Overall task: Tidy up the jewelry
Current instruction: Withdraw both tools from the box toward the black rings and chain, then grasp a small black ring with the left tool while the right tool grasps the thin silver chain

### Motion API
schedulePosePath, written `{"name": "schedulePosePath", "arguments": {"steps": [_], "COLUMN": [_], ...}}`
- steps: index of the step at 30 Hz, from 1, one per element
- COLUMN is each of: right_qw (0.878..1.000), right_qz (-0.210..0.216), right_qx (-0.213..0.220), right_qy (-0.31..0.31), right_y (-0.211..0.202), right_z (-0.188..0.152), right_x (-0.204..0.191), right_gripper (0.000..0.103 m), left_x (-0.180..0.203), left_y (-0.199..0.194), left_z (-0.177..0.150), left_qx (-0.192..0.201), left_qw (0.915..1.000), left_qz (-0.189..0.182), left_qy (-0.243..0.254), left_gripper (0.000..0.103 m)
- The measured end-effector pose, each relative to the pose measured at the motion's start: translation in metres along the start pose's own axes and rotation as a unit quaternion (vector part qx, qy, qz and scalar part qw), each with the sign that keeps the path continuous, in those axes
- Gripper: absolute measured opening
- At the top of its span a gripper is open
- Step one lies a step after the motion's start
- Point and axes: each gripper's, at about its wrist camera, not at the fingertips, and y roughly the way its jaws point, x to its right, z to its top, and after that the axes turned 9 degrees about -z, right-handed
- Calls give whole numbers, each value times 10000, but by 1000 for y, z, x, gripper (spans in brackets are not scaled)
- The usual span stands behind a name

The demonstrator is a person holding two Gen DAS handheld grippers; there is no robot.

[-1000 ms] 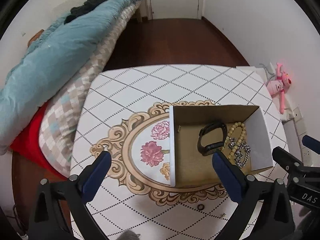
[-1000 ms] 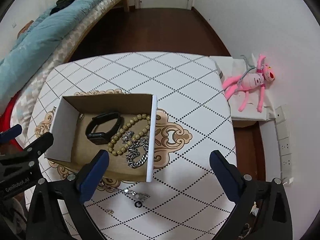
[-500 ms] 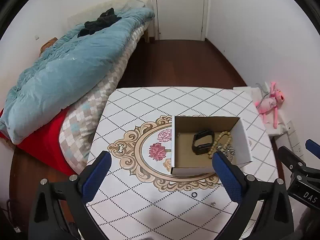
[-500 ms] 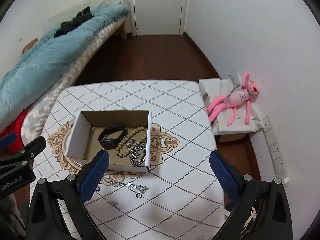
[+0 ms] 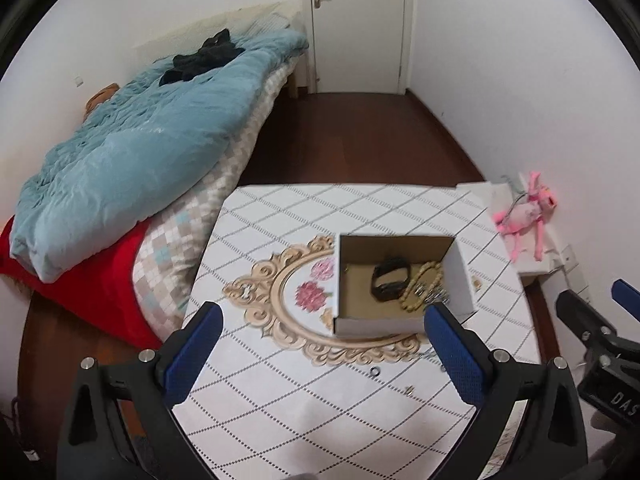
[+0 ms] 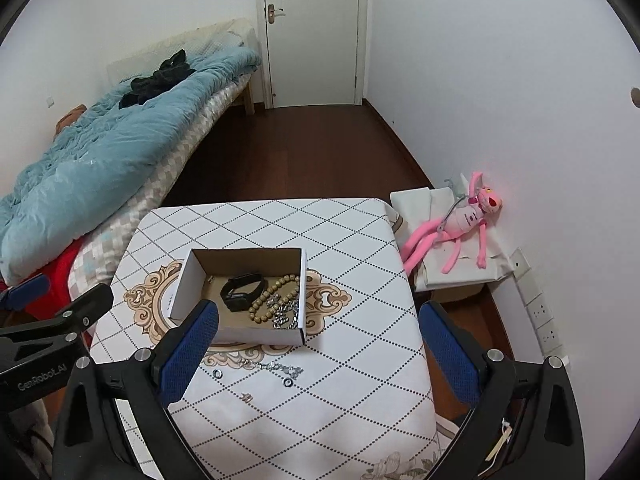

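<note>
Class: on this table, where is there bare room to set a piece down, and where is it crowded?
Free: the far strip of the table behind the cardboard box, and the right side toward the pink toy. Crowded: inside the box, and in front of it, where a silver chain and small rings lie.

Even, soft indoor light; strong fisheye bending, dark vignetted corners.

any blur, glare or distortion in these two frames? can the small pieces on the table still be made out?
Left wrist: heavy fisheye bend, dark corners, slight softness; the ring on the table is a small dark loop. Right wrist: sharper, same bend; the chain and box read clearly. A reddish tint falls on the pink toy. No strong glare, soft shadows.
</note>
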Motion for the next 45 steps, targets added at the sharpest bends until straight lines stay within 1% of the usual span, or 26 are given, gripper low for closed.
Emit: {"name": "schedulePosePath", "arguments": {"steps": [4,5,7,12,14,16,18,20,21,22,24,25,26,30,35,37,42,43,44,45], "right_qw": [9991,9984,9954,9854,9828,9824,9848,9852,9881,9891,9904,9908,9906,9914,9929,9927,9915,9914,9911,9909], "right_qz": [120,178,338,606,645,734,717,732,624,517,342,340,320,370,447,434,424,420,411,402], "right_qx": [-413,-539,-894,-1558,-1693,-1691,-1578,-1548,-1369,-1294,-1135,-1061,-1079,-1116,-1104,-1129,-1217,-1227,-1247,-1265], "right_qy": [8,7,53,324,346,305,112,-81,-316,-469,-713,-772,-782,-569,-64,32,171,193,205,225], "right_y": [28,39,68,135,154,169,179,187,185,184,180,178,177,173,161,159,158,159,160,160], "right_z": [-18,-25,-40,-79,-89,-97,-102,-107,-109,-110,-113,-114,-114,-113,-110,-109,-109,-109,-110,-112], "right_x": [-2,-3,-6,-11,-15,-20,-29,-38,-45,-49,-57,-59,-59,-49,-20,-11,0,1,3,4], "right_gripper": [102,102,102,100,89,89,88,76,72,66,48,19,10,7,7,7,7,7,7,7], "left_x": [-5,-7,-10,-18,-20,-22,-24,-25,-25,-25,-24,-24,-21,-10,6,13,28,29,31,31], "left_y": [26,36,51,93,105,115,122,126,127,128,131,132,134,139,146,149,154,154,155,155], "left_z": [-20,-27,-37,-65,-74,-81,-86,-90,-91,-92,-93,-94,-95,-95,-94,-94,-94,-94,-95,-95], "left_qx": [-255,-381,-557,-1063,-1215,-1359,-1457,-1519,-1535,-1539,-1563,-1572,-1592,-1574,-1566,-1554,-1573,-1564,-1565,-1581], "left_qw": [9995,9991,9981,9934,9914,9894,9878,9869,9866,9865,9862,9861,9859,9870,9875,9874,9863,9863,9862,9859], "left_qz": [168,209,271,426,465,497,530,539,542,551,545,539,514,332,16,-51,-67,-67,-53,-73], "left_qy": [-18,-25,-30,-69,-102,-118,-118,-107,-107,-105,-98,-92,-72,42,190,286,488,524,536,537], "left_gripper": [103,103,103,103,103,103,103,103,103,103,103,103,103,102,101,92,80,74,71,65]}}
